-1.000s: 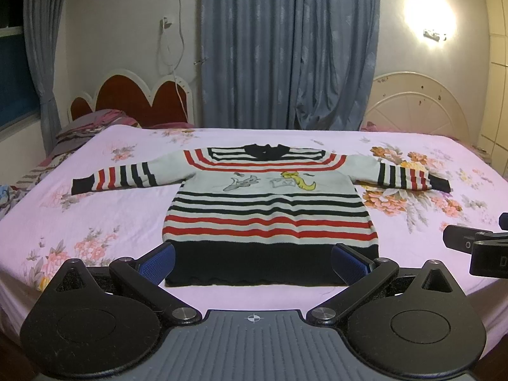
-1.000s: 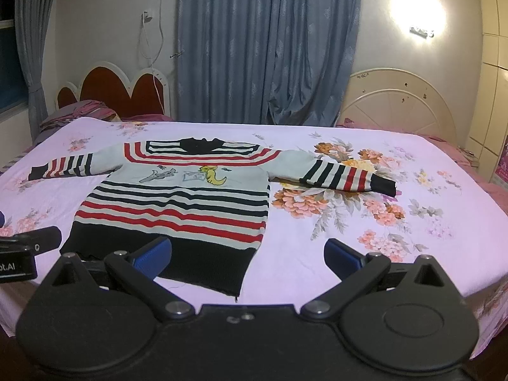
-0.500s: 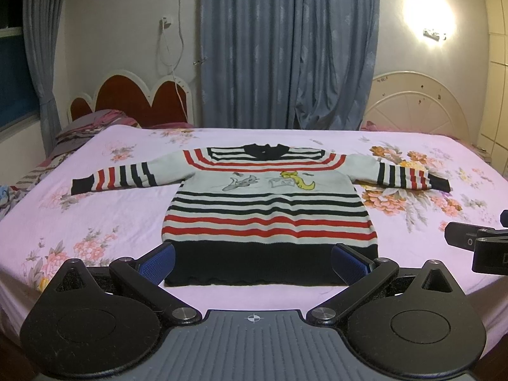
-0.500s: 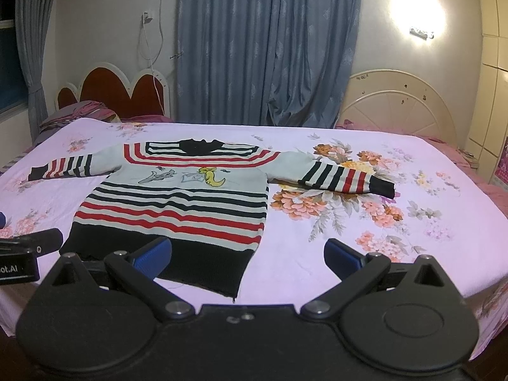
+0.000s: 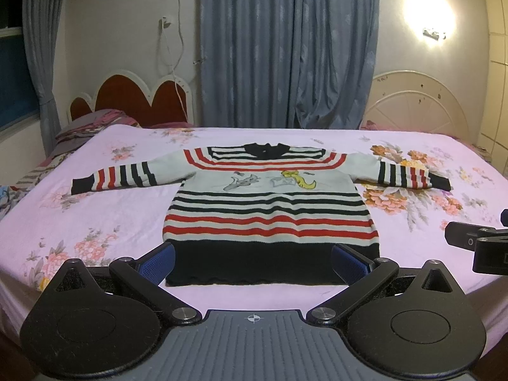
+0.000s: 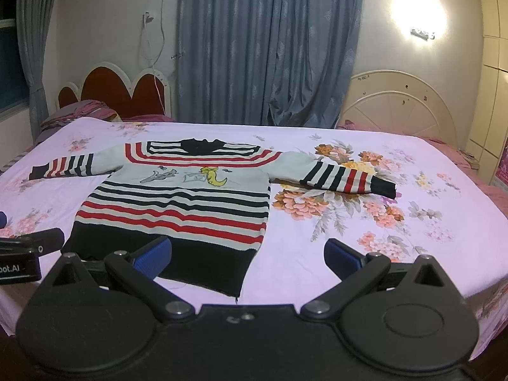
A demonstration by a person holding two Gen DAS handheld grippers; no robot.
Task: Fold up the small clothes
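A small striped sweater (image 5: 266, 209), white with red and black bands, a black hem and a cartoon print, lies flat and face up on the bed with both sleeves spread out. It also shows in the right wrist view (image 6: 177, 200). My left gripper (image 5: 254, 262) is open and empty, above the black hem at the bed's near edge. My right gripper (image 6: 247, 257) is open and empty, near the sweater's lower right corner. Each gripper shows at the edge of the other's view.
The bed (image 5: 95, 222) has a pink floral sheet. A red headboard (image 5: 133, 101) and pillows (image 5: 89, 127) are at the far left, a white footboard (image 5: 416, 101) at the far right. Blue curtains (image 5: 285, 47) hang behind.
Both grippers have shifted very slightly; the sweater has not moved.
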